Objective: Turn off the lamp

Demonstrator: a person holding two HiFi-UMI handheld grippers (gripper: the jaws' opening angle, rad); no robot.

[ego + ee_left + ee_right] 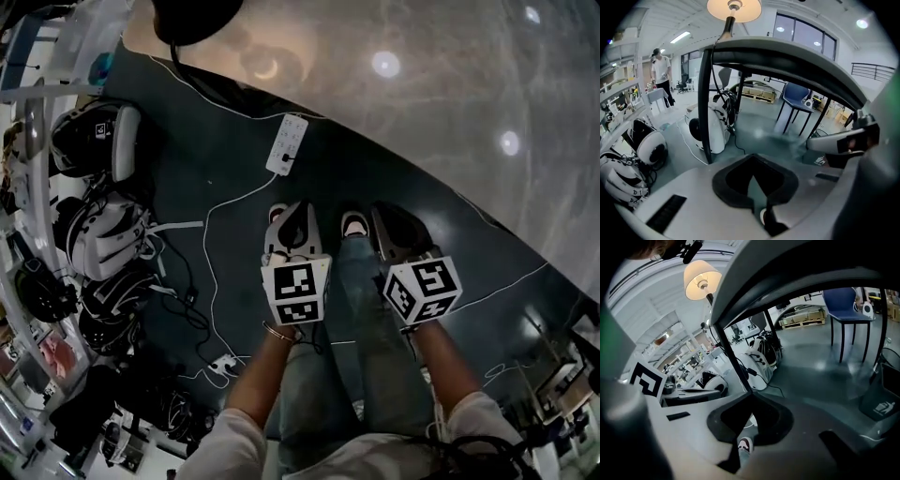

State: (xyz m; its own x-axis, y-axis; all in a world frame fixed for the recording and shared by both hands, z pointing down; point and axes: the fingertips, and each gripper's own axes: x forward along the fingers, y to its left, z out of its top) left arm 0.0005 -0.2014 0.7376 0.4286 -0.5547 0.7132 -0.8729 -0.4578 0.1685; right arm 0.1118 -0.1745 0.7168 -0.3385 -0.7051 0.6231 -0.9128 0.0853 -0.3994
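Note:
The floor lamp is lit. Its pale shade (734,9) glows at the top of the left gripper view, above a thin dark pole (707,103). In the right gripper view the shade (701,277) and pole (731,357) stand to the upper left. My left gripper (292,220) and right gripper (398,230) hang side by side in front of my legs and point down at the dark floor. Both are shut and hold nothing. The lamp stands well ahead of both, and neither touches it. No switch shows.
A white power strip (287,143) lies on the floor ahead of my shoes, with thin white cables running from it. Helmets and headsets (98,234) are piled along the left. A blue chair (843,303) stands to the right and a person (661,70) far left.

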